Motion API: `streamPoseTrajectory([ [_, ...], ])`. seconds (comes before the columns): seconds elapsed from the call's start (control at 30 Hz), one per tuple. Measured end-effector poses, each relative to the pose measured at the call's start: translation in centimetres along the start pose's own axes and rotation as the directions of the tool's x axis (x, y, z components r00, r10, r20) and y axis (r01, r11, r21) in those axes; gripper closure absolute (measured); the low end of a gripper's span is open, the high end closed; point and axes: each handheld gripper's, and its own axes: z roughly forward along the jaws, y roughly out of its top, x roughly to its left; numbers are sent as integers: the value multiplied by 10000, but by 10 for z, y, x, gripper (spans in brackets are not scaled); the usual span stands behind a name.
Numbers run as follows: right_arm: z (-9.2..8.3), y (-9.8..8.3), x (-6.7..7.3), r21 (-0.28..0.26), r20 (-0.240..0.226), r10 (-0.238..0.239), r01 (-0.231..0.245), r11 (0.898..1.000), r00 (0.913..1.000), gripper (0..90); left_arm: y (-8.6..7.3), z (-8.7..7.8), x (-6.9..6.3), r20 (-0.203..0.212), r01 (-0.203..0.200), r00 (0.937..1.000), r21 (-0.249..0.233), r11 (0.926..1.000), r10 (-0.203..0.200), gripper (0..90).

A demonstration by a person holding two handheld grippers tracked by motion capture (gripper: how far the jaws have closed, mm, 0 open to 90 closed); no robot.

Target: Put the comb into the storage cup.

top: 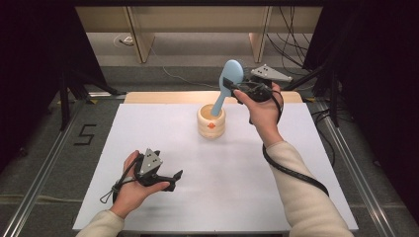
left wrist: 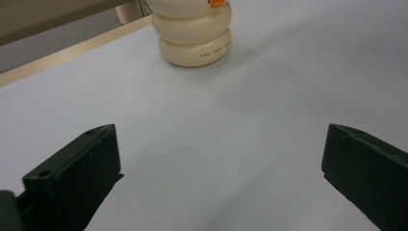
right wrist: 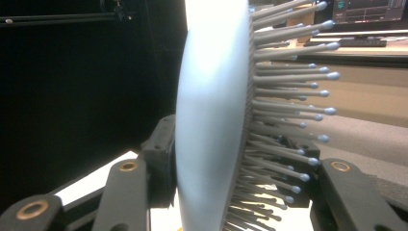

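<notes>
- While the right gripper (top: 232, 88) clamped the blue hairbrush (top: 228, 81) by its head, the handle stood tilted inside the cream cup (top: 211, 123) on the white table (top: 163, 128).
- The left gripper (top: 176, 178) rested low near the table's front, jaws spread wide and holding nothing.

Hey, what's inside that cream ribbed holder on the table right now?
The handle of the light blue hairbrush goes down into the cream holder, gripped by the right gripper. The holder's wall hides the handle's end and anything else inside.
</notes>
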Motion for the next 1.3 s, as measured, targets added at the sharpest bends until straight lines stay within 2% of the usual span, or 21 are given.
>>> streamPoseTrajectory([
  [1.3, 15, -9, -4, 225, 272, -21, 15, 9997, 9996, 506, 0, 1, -1, 56, 17, 10000, 38, 10000, -17, 0],
])
